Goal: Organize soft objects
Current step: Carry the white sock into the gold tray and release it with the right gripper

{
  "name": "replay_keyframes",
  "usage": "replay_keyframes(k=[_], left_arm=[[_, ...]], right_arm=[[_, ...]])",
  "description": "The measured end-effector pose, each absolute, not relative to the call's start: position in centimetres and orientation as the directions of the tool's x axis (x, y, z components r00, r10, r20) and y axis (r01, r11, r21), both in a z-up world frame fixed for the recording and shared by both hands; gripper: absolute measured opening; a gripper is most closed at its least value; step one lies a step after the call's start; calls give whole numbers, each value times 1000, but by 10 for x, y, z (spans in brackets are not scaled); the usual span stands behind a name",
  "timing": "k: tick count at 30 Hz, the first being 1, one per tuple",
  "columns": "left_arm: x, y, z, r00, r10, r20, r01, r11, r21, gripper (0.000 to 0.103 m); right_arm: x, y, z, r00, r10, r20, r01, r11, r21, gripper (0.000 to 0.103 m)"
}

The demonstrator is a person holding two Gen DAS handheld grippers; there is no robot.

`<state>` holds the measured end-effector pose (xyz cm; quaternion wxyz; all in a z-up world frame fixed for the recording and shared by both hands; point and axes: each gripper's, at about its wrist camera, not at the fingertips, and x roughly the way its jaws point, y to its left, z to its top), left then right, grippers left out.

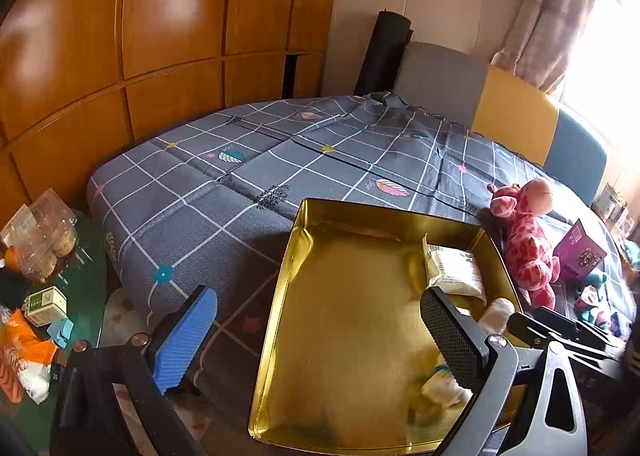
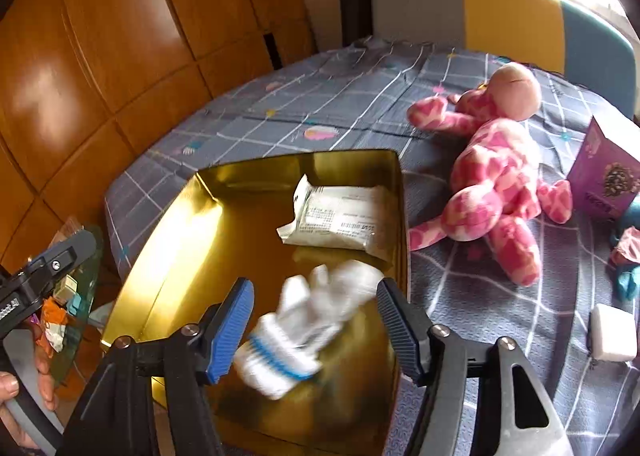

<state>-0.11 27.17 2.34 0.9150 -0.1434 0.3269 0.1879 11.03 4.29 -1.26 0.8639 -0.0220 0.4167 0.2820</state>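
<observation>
A gold metal tray sits at the near edge of the bed; a white packet lies in its far right corner. My left gripper stands wide open across the tray's left wall, blue pad outside, black pad inside, gripping nothing. In the right wrist view my right gripper is open over the tray. A white sock with blue stripes, blurred, hangs loose between its fingers above the tray floor. The packet lies just beyond it. A pink spotted giraffe plush lies on the bed right of the tray.
A purple box, a white block and teal-and-pink soft things lie on the bed at the right. A green side table with packets and boxes stands left. Wooden wardrobe doors rise behind. A hand shows at lower left.
</observation>
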Motion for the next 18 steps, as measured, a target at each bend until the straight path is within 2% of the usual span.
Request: replay_keyframes(k=[18], left_arm=[[7,218,25,735,138,-663,-286,951,-120,102]], right_arm=[[77,-11,18,669,342,-660,-390,917,79,67]])
